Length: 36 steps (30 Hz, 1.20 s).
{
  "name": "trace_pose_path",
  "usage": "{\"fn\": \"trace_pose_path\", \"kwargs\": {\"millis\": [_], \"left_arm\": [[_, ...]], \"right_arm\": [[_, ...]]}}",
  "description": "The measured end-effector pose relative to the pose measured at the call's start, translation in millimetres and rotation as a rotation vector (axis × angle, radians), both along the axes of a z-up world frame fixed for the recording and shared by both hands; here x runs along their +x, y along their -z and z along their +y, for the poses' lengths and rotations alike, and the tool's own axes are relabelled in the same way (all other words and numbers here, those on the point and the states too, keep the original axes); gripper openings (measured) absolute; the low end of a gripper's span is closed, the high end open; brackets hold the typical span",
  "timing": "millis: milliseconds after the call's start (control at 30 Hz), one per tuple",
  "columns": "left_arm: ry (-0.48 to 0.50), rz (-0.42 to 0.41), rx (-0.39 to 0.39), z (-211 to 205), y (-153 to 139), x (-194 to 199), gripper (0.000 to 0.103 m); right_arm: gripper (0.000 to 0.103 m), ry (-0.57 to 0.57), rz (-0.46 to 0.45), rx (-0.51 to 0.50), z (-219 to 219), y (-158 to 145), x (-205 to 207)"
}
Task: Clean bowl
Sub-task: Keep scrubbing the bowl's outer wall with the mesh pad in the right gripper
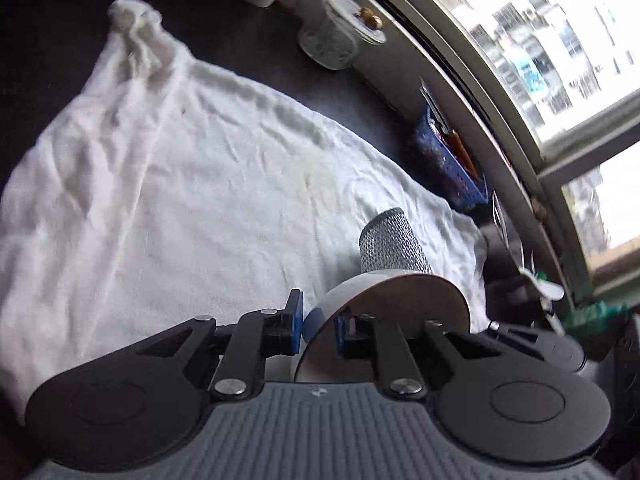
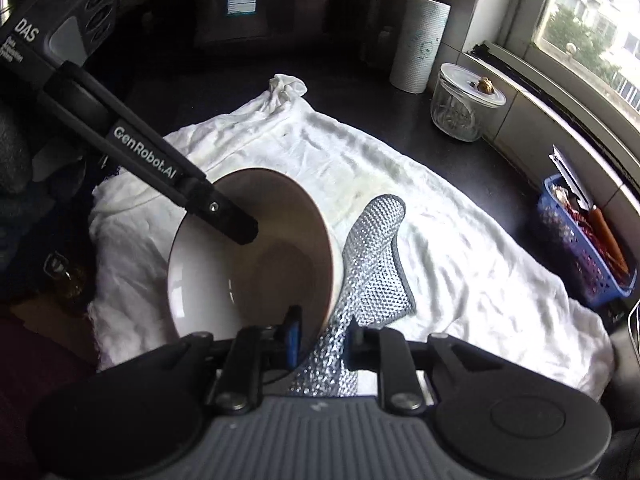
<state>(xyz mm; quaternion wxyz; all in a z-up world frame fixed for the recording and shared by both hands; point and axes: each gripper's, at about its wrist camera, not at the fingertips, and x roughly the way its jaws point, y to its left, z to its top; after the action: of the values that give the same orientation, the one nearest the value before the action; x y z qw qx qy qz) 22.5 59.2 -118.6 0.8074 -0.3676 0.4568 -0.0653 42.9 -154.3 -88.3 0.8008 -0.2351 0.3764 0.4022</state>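
Bowl (image 2: 256,264) is tipped on its side over the white cloth (image 2: 460,248), mouth toward the right wrist cam, held by the rim in the left tongs (image 1: 320,322): one pad inside the wall, one outside, narrow and clamped. It looks like glazed ceramic, w/ brownish rim and pale inside, so prob. stiff, fairly heavy, slick if wet, and breakable if it slips off a rim pinch. The rim is the only real place to take hold; a deeper bite over the wall would resist twisting better. Right tongs (image 2: 322,344) are narrow too, closed on a silvery mesh scrubbing cloth (image 2: 372,264) that drapes up along the bowl's outer wall; it's soft, floppy, light, grippy rather than slippery, so it needs pressing against the glaze to do any work. The white cloth is wrinkled, spread over a dark bench (image 2: 380,112), and gives some cushioning. Beyond it: paper-towel roll (image 2: 420,44), lidded glass jar (image 2: 460,104), blue basket (image 2: 580,248) by the window (image 2: 588,20). Daylight from the window side, dim elsewhere.
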Motion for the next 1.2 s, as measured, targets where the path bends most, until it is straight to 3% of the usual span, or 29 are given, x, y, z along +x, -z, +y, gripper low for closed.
{"fn": "trace_pose_path", "kwargs": {"millis": [167, 300, 367, 433, 500, 533, 567, 700, 867, 967, 1033, 1100, 1200], "left_arm": [[-0.182, 0.146, -0.287, 17, 36, -8, 0.017], [-0.276, 0.21, -0.422, 17, 56, -17, 0.017], [-0.252, 0.195, -0.403, 16, 55, -15, 0.017], [-0.165, 0.156, -0.306, 11, 44, -8, 0.016], [-0.014, 0.093, -0.083, -2, 23, 1, 0.016], [0.097, 0.045, 0.096, -17, 7, 5, 0.016], [0.179, 0.008, 0.224, -29, -4, 8, 0.016], [0.431, -0.122, 0.543, -65, -33, 13, 0.016], [0.673, -0.24, 0.752, -96, -51, 14, 0.009], [0.722, -0.304, 0.839, -108, -54, 7, 0.008], [0.703, -0.379, 0.89, -112, -54, -1, 0.008], [0.68, -0.41, 0.901, -113, -49, -2, 0.008], [0.576, -0.367, 0.8, -101, -43, 3, 0.007]], "right_arm": [[0.03, 0.088, 0.07, 0.08, -5, 1, 2], [0.031, 0.126, 0.081, 0.108, -10, -3, 5], [0.031, 0.131, 0.067, 0.106, -10, -5, 5], [0.03, 0.125, 0.047, 0.094, -9, -6, 4], [0.028, 0.102, 0.013, 0.059, -6, -4, 3], [0.026, 0.089, -0.005, 0.04, -4, -3, 2], [0.023, 0.074, -0.028, 0.017, -3, -2, 1], [0.018, 0.011, -0.09, -0.047, -1, 0, -2], [0.012, -0.067, -0.114, -0.08, 2, -3, 0], [0.011, -0.096, -0.13, -0.097, 5, -6, 3], [0.009, -0.093, -0.151, -0.097, 5, -8, 4], [0.009, -0.071, -0.19, -0.092, 4, -13, 5], [0.011, -0.053, -0.194, -0.094, 5, -11, 6]]}}
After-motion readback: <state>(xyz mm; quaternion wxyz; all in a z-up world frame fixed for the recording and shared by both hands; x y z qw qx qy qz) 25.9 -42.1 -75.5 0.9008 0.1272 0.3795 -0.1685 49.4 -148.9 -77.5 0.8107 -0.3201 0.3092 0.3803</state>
